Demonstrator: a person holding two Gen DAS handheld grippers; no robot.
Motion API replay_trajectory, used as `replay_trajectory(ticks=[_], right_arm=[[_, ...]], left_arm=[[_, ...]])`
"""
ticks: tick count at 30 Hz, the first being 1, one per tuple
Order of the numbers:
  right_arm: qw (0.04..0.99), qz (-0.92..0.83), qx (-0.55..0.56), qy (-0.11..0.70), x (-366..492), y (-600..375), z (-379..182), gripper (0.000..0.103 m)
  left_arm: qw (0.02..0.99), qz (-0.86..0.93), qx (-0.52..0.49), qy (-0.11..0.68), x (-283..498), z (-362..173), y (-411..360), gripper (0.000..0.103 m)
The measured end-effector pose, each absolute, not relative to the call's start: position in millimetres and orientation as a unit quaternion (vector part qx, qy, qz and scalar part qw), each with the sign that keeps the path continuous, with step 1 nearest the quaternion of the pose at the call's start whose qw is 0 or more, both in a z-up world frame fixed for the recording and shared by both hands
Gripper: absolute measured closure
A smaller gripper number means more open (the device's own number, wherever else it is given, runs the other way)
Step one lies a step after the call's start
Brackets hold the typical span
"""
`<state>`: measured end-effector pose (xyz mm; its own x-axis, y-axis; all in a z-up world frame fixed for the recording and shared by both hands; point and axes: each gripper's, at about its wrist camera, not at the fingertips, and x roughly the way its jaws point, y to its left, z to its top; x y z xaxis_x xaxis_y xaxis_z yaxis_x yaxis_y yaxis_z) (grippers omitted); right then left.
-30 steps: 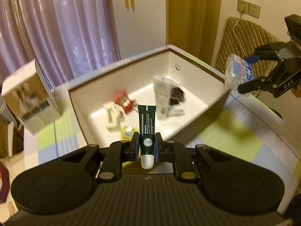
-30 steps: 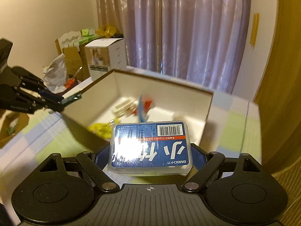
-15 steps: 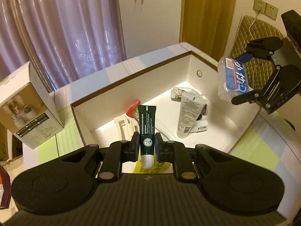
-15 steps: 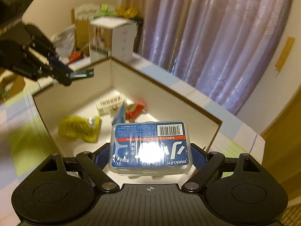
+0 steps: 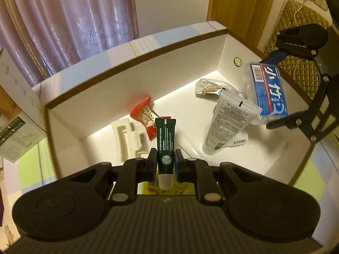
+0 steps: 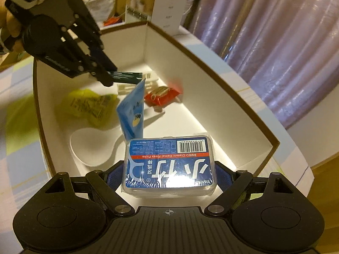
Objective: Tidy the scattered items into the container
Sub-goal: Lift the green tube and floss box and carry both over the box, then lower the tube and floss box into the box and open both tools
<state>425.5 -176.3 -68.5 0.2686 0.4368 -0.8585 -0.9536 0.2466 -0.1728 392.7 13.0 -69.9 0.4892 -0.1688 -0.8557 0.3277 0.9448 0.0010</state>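
Floss box (image 6: 168, 166), right wrist view, about 6 o'clock: red band reads "BMBO Classic Dental Floss Picks", upside down to camera; large white Asian characters below; "BMBO" again at lower right corner; barcode at 1 o'clock on lid, digits too small to read. Same box in left wrist view at 3 o'clock: large white characters, barcode.

Green tube (image 5: 165, 146), left wrist view, centre: small white print, first line seems "Lip Protectant", rest illegible; round emblem near cap.

White tube (image 5: 228, 122), 3 o'clock of green tube: dense print, unreadable.
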Motion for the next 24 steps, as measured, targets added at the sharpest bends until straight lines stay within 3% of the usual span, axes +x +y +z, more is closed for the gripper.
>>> replay_trajectory(ticks=[11,20,24], right_arm=[[0.687,0.500,-0.388,0.357,431.5,-171.6,-83.9,0.015],[0.646,0.511,-0.425,0.375,429.8,-160.8,-89.3,0.015],[0.634,0.501,-0.437,0.395,432.5,-151.8,-91.6,0.015]], left_arm=[[0.848,-0.120,0.066,0.513,404.9,-100.0,15.6,0.090],[0.847,-0.112,0.089,0.512,396.9,-97.0,17.6,0.079],[0.851,-0.107,0.100,0.504,389.9,-91.0,15.8,0.068]])
